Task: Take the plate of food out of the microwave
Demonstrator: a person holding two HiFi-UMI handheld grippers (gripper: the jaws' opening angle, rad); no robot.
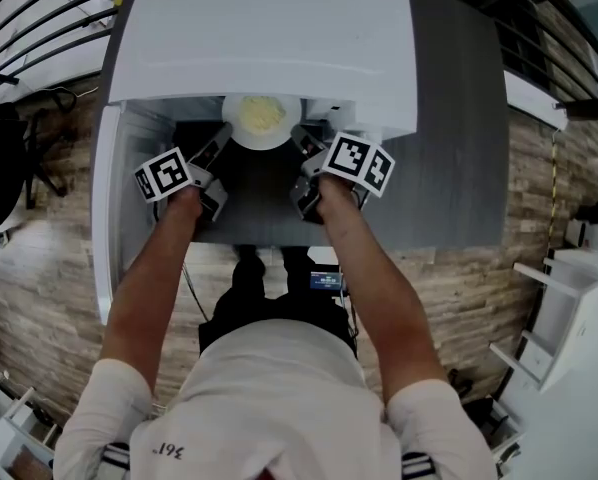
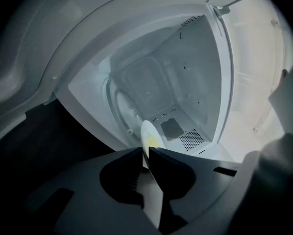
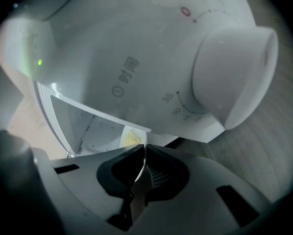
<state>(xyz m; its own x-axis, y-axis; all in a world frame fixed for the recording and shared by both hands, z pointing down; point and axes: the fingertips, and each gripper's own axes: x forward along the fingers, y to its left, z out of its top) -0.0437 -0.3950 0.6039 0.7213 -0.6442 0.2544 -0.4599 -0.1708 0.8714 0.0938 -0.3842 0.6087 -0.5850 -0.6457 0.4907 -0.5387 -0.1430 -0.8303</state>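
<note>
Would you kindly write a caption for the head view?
The left gripper and right gripper clamp opposite edges of the plate of yellow food at the mouth of the open microwave.

A dark grey counter fills 2 o'clock. Wood-plank floor spreads at 9 o'clock, with a black chair on it. White shelving stands at 4 o'clock.
</note>
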